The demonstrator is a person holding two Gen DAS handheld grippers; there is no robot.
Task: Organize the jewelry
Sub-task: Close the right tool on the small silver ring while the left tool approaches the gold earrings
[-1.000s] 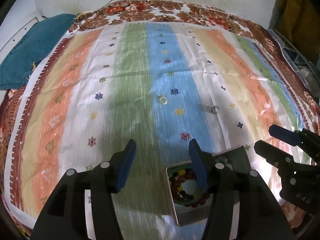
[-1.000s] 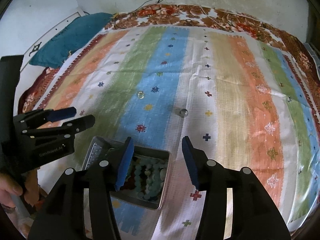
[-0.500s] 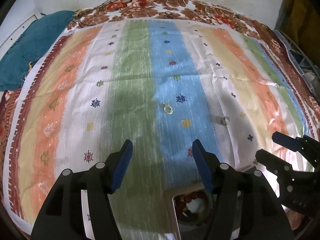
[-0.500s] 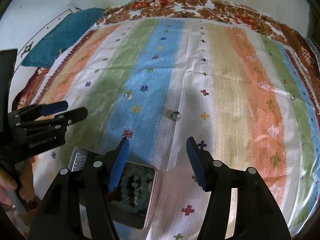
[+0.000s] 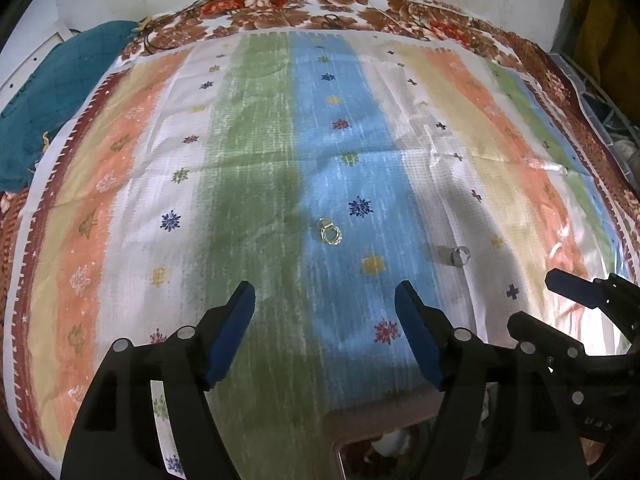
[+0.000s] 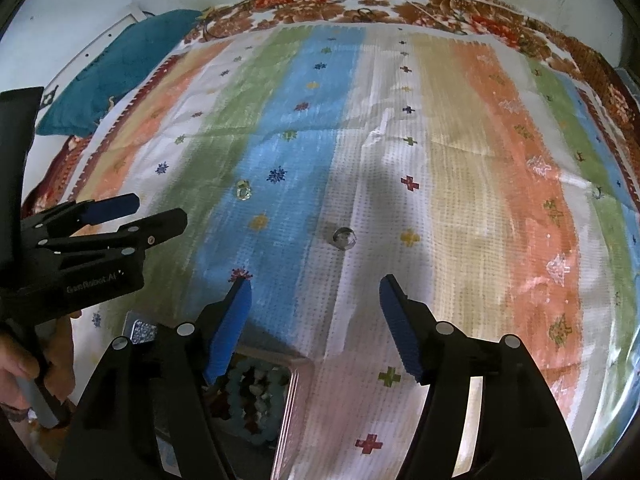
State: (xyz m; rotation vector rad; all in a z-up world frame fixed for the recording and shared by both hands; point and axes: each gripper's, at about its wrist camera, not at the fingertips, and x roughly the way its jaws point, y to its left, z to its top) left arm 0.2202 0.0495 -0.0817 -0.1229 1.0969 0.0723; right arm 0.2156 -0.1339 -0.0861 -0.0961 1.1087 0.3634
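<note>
A gold ring lies on the blue stripe of the striped cloth, ahead of my open, empty left gripper. A silver ring lies on the white stripe to its right. In the right wrist view the silver ring lies just ahead of my open, empty right gripper, and the gold ring lies further left. A metal box holding beaded jewelry sits under the right gripper's left finger; its rim shows at the bottom of the left wrist view.
A teal cushion lies off the cloth at the far left. A floral bedsheet borders the cloth, with a cable on its far edge. The left gripper shows at the left of the right wrist view.
Both grippers have moved forward over the cloth, away from the box and toward the rings. The box has slid toward the bottom of both views. Both stay open.
</note>
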